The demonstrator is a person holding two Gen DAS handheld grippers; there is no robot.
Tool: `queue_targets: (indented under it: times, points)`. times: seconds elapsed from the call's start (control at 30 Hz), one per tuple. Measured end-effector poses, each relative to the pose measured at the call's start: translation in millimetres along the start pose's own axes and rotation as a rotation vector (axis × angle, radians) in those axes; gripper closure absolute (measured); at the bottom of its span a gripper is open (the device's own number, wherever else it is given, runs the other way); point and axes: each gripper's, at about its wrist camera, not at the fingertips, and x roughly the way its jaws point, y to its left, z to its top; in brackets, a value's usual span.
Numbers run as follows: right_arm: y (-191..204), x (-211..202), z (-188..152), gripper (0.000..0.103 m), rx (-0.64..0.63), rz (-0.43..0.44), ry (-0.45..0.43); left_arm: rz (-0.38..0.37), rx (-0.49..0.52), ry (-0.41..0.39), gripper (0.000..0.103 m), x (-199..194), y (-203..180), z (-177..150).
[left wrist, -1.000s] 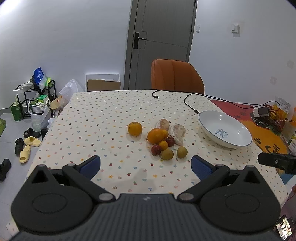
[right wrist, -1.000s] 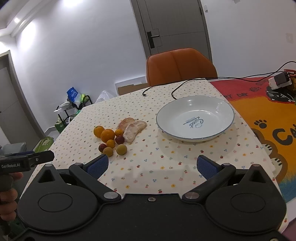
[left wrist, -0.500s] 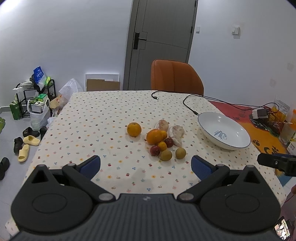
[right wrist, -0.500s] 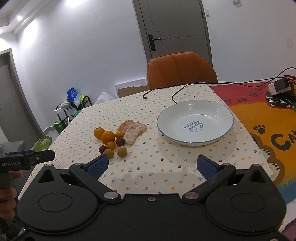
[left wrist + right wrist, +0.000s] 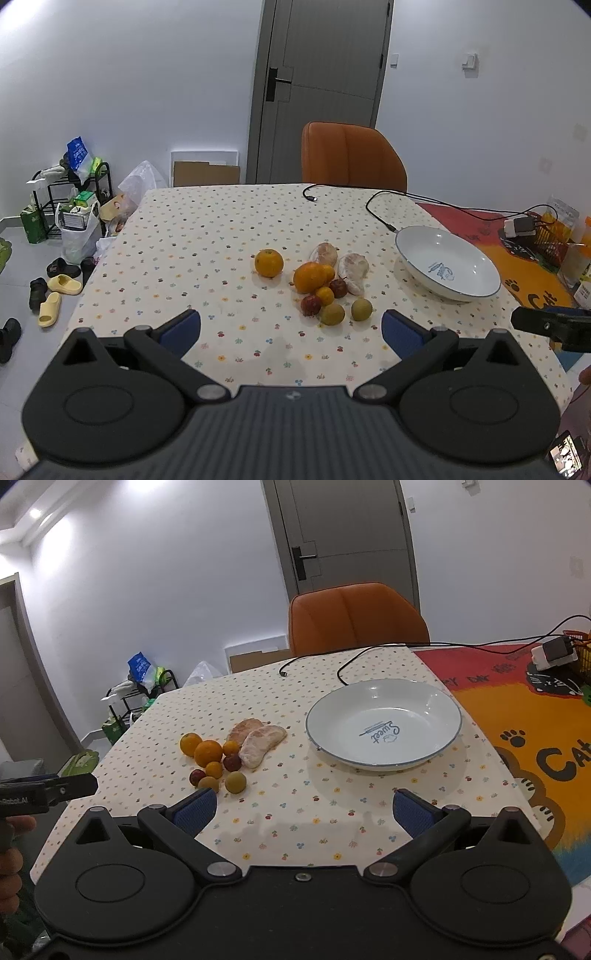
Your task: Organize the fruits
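A cluster of fruit lies mid-table on the dotted cloth: a lone orange (image 5: 269,262), a bigger orange (image 5: 308,277), two peeled pomelo segments (image 5: 353,268), small red plums (image 5: 311,305) and yellow-green round fruits (image 5: 361,309). An empty white plate (image 5: 447,263) sits to their right. My left gripper (image 5: 291,332) hangs open above the near table edge, short of the fruit. My right gripper (image 5: 303,810) is also open and empty, with the plate (image 5: 384,728) ahead to the right and the fruit cluster (image 5: 214,755) ahead to the left.
An orange chair (image 5: 352,157) stands at the table's far side. A black cable (image 5: 384,210) runs across the far right of the table toward a charger (image 5: 521,227). A colourful cat mat (image 5: 535,738) lies right of the plate. Shoes and a rack (image 5: 66,206) sit on the floor at left.
Both cameras have drifted slightly back and up; the fruit and plate look a little farther away. Nothing on the table has moved.
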Motion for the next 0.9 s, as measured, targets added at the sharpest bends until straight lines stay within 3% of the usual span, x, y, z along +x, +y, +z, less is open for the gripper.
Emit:
queue_targets:
  times: [0.4, 0.67, 0.9]
  points:
    - [0.4, 15.6, 1.2, 0.0, -0.023, 0.011, 0.011, -0.003, -0.003, -0.019, 0.0, 14.4, 5.3, 4.0]
    - [0.0, 34.2, 0.9, 0.0, -0.05, 0.083, 0.009, -0.019, -0.011, -0.014, 0.0, 37.1, 7.2, 1.9]
    - [4.4, 56.7, 1.4, 0.001, -0.072, 0.105, 0.016, -0.033, -0.01, -0.02, 0.006, 56.7, 6.4, -0.1]
